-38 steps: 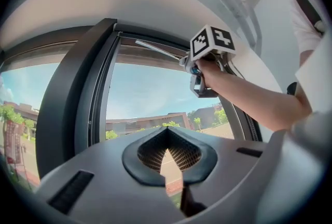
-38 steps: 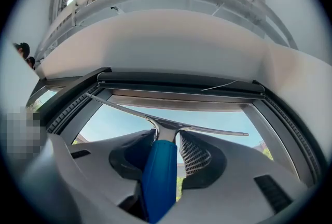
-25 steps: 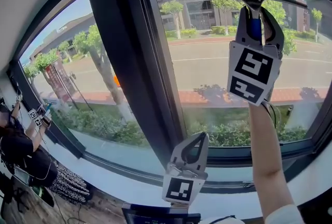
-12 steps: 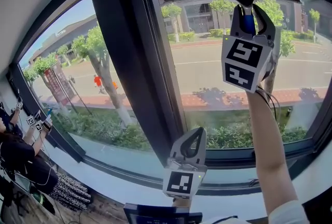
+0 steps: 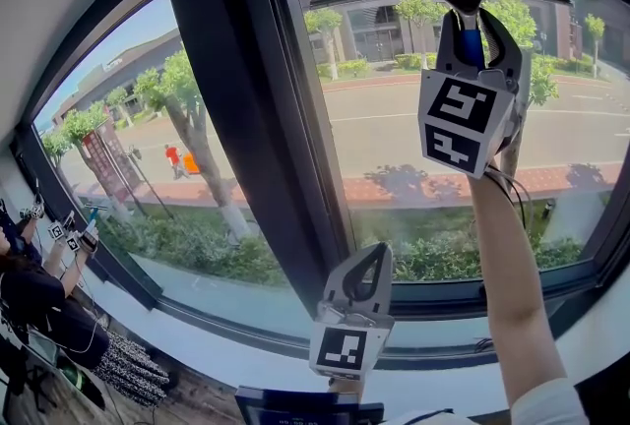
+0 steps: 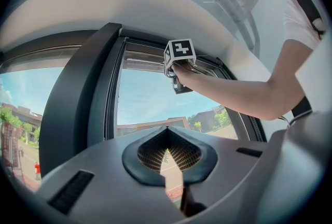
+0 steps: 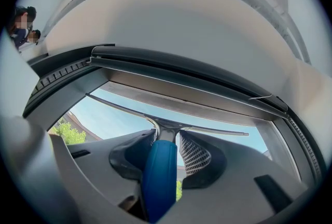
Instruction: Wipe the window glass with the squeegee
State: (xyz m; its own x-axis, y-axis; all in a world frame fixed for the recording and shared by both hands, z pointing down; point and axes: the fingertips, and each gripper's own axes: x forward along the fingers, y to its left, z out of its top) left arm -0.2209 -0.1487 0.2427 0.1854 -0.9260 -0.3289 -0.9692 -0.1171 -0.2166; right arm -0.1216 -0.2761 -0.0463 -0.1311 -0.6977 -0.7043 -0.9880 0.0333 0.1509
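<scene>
My right gripper is raised high against the window glass, shut on the blue handle of the squeegee. The squeegee's thin dark blade lies along the top edge of the pane, just under the frame. In the right gripper view the blue handle of the squeegee runs up between the jaws of the right gripper, with the blade spread across the glass above. My left gripper hangs lower, near the sill, shut on nothing. In its own view the left gripper has its pads together.
A thick dark mullion splits this pane from the left pane. The white sill runs below. A dark device sits at the bottom edge. Another person with grippers stands at the lower left.
The right gripper and squeegee have shifted slightly left and up along the top of the pane, then held still. The left gripper has barely moved.
</scene>
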